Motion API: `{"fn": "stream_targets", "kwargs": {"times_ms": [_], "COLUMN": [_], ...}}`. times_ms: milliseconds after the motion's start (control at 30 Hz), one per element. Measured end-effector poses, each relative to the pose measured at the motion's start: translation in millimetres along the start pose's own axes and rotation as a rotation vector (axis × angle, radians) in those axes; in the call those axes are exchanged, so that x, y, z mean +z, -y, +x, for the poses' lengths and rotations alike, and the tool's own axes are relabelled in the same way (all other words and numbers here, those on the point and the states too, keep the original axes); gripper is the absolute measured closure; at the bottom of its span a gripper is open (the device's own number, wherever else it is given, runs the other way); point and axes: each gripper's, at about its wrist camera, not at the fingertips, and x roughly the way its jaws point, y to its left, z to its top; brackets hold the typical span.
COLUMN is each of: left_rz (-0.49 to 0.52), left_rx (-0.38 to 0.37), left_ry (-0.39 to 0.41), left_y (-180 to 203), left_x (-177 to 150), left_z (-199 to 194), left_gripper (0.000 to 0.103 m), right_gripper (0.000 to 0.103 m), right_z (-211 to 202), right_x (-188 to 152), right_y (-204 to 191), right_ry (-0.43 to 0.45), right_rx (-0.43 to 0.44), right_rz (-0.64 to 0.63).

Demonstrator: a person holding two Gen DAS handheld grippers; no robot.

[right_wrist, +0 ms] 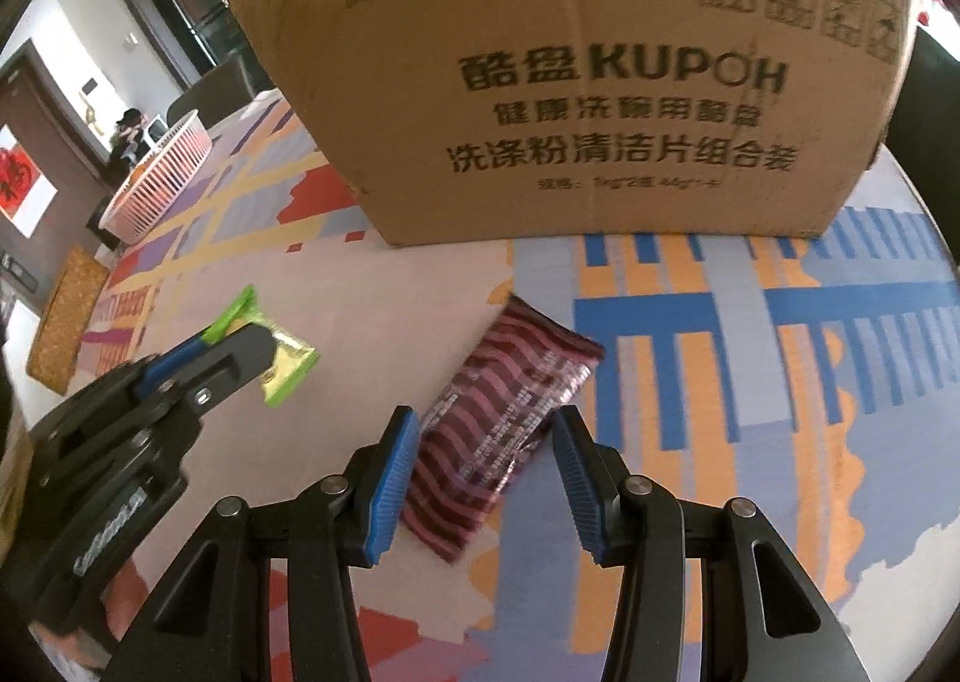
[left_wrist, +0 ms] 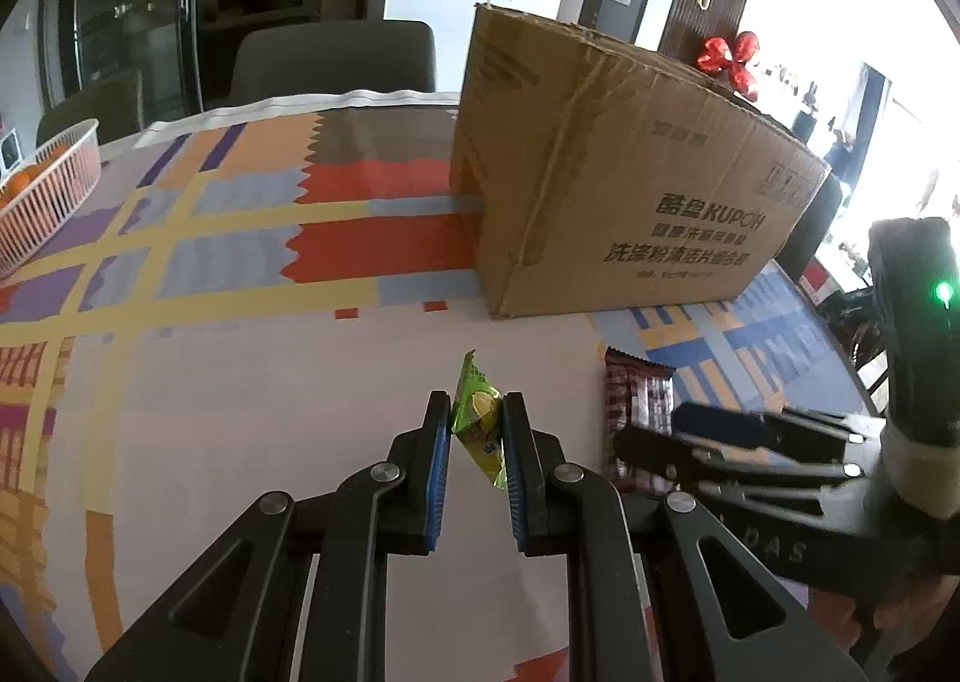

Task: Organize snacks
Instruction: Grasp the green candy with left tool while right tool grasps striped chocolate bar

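Observation:
A small green snack packet (left_wrist: 477,418) hangs just above the patterned tablecloth, with my left gripper (left_wrist: 477,403) shut on it. In the right wrist view the same packet (right_wrist: 288,364) sticks out of the left gripper (right_wrist: 240,340). A maroon striped snack packet (right_wrist: 516,376) lies flat on the table, its near half between the fingers of my right gripper (right_wrist: 487,421), which stands open around it. From the left wrist view the right gripper (left_wrist: 651,430) sits over the maroon packet (left_wrist: 636,400). Just behind both stands a tall cardboard box (right_wrist: 576,81); its inside is hidden.
The cardboard box (left_wrist: 630,172) fills the far right of the table. A white basket of oranges (left_wrist: 54,184) stands at the far left, with a woven mat (right_wrist: 66,322) nearer. A grey chair (left_wrist: 336,57) is behind the table.

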Motion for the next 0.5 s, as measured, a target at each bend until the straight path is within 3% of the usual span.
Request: {"fn": "stream_targets", "kwargs": {"times_ms": [133, 400, 500], "left_rz": [-0.019, -0.045, -0.047], "left_rx": [0.016, 0.032, 0.035], "left_ry": [-0.012, -0.026, -0.028], "left_y": [-5.8, -11.7, -11.6], "left_x": [-2.4, -8.8, -9.4], "left_z": [0.9, -0.2, -0.6], "left_gripper": [0.085, 0.085, 0.085], "right_gripper": [0.052, 0.053, 0.057], "right_z": [7.2, 28.8, 31.2], "right_x": [5.9, 11.3, 11.5], "right_y": [-8.7, -49.6, -55.0], "right_ry": [0.013, 0.043, 0.059], "right_rx": [-0.010, -0.166, -0.170], "right_rz": [-0.012, -0.174, -0.190]}}
